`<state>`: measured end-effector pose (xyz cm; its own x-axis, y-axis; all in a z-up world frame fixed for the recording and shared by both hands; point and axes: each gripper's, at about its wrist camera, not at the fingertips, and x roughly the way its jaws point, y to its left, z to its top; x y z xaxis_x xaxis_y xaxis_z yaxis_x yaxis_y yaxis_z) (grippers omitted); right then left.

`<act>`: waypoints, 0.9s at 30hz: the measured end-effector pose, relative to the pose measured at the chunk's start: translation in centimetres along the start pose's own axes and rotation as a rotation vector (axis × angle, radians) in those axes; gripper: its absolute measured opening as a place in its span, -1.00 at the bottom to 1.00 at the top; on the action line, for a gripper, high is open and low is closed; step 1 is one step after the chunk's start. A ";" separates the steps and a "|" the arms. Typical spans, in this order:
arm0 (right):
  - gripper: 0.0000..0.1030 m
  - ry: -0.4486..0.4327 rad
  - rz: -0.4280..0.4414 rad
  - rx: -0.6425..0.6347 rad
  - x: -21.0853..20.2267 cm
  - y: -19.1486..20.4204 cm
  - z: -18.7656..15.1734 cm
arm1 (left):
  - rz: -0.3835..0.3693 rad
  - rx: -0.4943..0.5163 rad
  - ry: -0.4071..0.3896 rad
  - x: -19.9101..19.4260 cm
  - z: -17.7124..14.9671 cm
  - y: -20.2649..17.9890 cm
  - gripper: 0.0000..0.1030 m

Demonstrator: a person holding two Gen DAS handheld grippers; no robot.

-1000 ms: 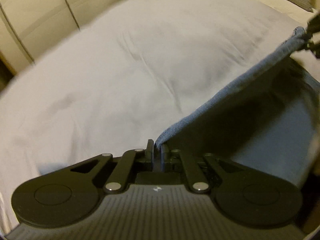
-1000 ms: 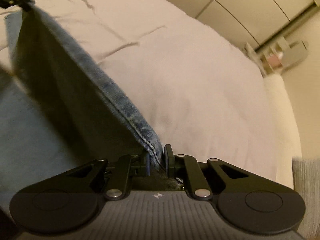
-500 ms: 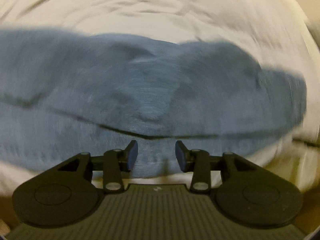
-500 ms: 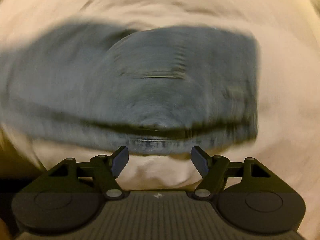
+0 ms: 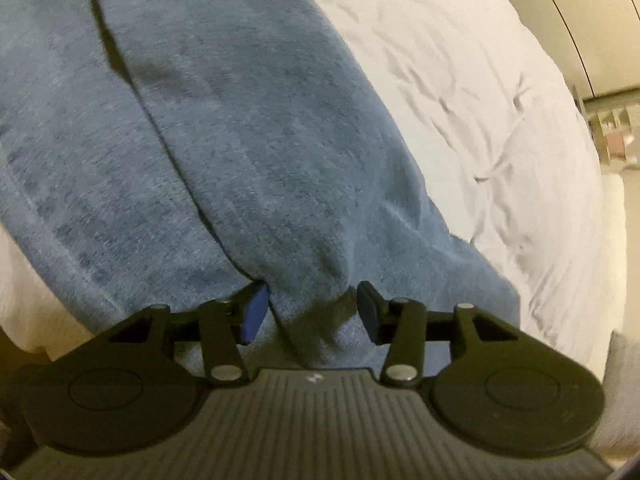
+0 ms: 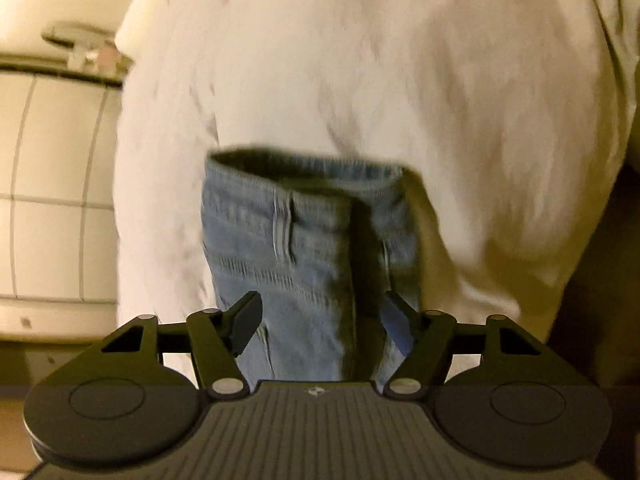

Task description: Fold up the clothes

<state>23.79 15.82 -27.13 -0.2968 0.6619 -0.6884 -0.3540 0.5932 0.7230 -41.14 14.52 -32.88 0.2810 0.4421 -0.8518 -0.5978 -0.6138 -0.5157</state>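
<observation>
Blue denim jeans (image 5: pixel 224 128) lie folded on the white bed cover (image 5: pixel 460 80). My left gripper (image 5: pixel 312 312) hovers low over a rounded fold of the denim. Its jaws are opening and the fold lies between the pads without being pinched. In the right wrist view the waistband end of the jeans (image 6: pixel 296 240), with a belt loop, rests on the bed cover (image 6: pixel 360 60). My right gripper (image 6: pixel 320 324) straddles it. Its jaws stand wide and are closing slightly, and the pads are clear of the cloth.
Pale wardrobe doors (image 5: pixel 580 20) stand beyond the bed, with small items on a shelf (image 5: pixel 612 140) beside them. A grey pillow (image 5: pixel 620 380) shows at the lower right edge. In the right wrist view panelled doors (image 6: pixel 52 200) fill the left side, past the bed's edge.
Both grippers held the denim edge stretched in the air. They have since let go, rolled over and come down, and the jeans now lie on the bed.
</observation>
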 end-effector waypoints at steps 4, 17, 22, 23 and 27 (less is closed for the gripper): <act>0.29 -0.007 0.016 -0.017 1.5 -0.2 0.3 | -0.014 0.013 -0.013 0.4 -0.3 0.3 -0.10; -0.65 -0.021 -0.005 -0.254 -1.9 3.8 2.3 | -0.169 0.200 -0.159 -8.6 -3.5 -0.8 -0.88; -0.66 0.015 -0.104 -0.295 -1.9 2.3 2.3 | -0.029 0.256 -0.102 -5.9 -6.3 0.9 -0.87; -0.66 0.025 -0.135 -0.297 -1.2 1.6 2.2 | -0.005 0.261 -0.103 -5.2 -6.7 1.0 -0.88; -0.65 -0.003 -0.127 -0.322 -0.4 1.2 1.8 | 0.022 0.331 -0.145 -4.5 -7.6 -0.1 -0.89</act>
<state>25.06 17.10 -25.88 -0.2301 0.5940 -0.7708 -0.6498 0.4959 0.5761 -36.64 7.64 -29.67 0.1699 0.5338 -0.8284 -0.8201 -0.3896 -0.4192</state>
